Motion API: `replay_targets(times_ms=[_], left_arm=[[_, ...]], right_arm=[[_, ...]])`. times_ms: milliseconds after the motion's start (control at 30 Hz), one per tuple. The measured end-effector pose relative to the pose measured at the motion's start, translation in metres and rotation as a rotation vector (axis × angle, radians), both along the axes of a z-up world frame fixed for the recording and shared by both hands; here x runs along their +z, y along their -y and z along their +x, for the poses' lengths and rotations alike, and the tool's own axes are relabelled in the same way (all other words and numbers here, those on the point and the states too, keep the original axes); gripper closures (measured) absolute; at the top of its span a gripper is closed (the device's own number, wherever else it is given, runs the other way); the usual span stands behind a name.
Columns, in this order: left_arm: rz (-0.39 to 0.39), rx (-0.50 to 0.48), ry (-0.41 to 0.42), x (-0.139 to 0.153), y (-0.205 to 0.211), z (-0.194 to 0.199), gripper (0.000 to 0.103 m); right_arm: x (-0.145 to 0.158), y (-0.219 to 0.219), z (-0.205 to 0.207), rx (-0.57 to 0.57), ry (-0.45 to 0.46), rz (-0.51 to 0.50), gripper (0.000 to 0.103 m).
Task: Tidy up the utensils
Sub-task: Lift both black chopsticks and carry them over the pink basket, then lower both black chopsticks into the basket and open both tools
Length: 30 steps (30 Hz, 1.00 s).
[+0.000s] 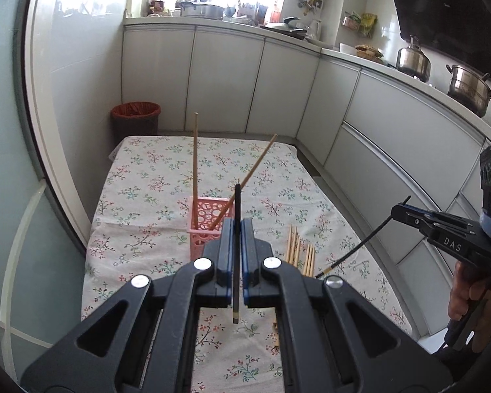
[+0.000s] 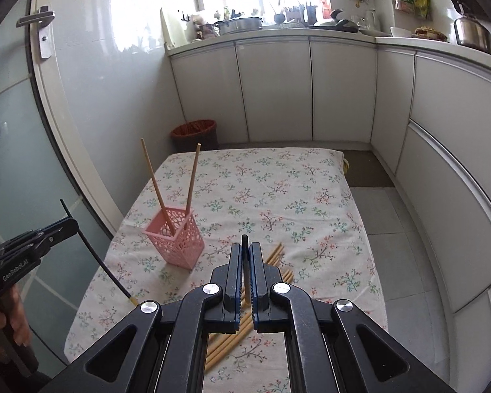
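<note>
Gripping a black chopstick (image 1: 237,226) upright, the left gripper (image 1: 237,229) hovers just near of the pink perforated holder (image 1: 204,226), which holds two wooden chopsticks (image 1: 195,163) on the floral-clothed surface (image 1: 167,163). The right gripper (image 2: 245,255) pinches another black chopstick (image 2: 245,242) above the loose bamboo chopsticks (image 2: 232,340) lying right of the holder.
</note>
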<state>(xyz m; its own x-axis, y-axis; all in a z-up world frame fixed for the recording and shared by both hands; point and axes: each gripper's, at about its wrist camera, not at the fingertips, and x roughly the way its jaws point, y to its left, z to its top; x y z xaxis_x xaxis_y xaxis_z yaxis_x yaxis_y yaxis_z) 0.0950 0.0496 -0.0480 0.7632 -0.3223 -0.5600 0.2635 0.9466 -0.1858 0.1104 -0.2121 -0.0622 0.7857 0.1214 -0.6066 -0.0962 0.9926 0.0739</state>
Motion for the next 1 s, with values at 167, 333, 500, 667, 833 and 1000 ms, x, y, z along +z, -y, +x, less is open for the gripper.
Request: replay_targets(times_ms=[167,333,500,667,833,1000], left_arm=[[-0.045,0.083,0.057,0.011,-0.015,0.004,0.098],[-0.117,0.155,0.107,0.025,-0.028,0.012,0.098],[-0.169,0.198,0.151,0.03,-0.03,0.021,0.098],[-0.17,0.204,0.173,0.029,-0.019,0.037,0.098],[-0.175,0.211,0.148,0.019,-0.01,0.058,0.098],[-0.13,0.211,0.133,0.006,-0.001,0.077,0.098]], right_arm=[[0.01,-0.009,0.007,0.016,0.023,0.017,0.099],[0.022,-0.016,0.013,0.024,0.05,0.049,0.099],[0.026,-0.021,0.019,0.032,0.062,0.083,0.099],[0.026,-0.028,0.027,0.037,0.061,0.095,0.099],[0.03,-0.031,0.037,0.038,0.075,0.125,0.099],[0.037,-0.035,0.049,0.041,0.096,0.172,0.099]])
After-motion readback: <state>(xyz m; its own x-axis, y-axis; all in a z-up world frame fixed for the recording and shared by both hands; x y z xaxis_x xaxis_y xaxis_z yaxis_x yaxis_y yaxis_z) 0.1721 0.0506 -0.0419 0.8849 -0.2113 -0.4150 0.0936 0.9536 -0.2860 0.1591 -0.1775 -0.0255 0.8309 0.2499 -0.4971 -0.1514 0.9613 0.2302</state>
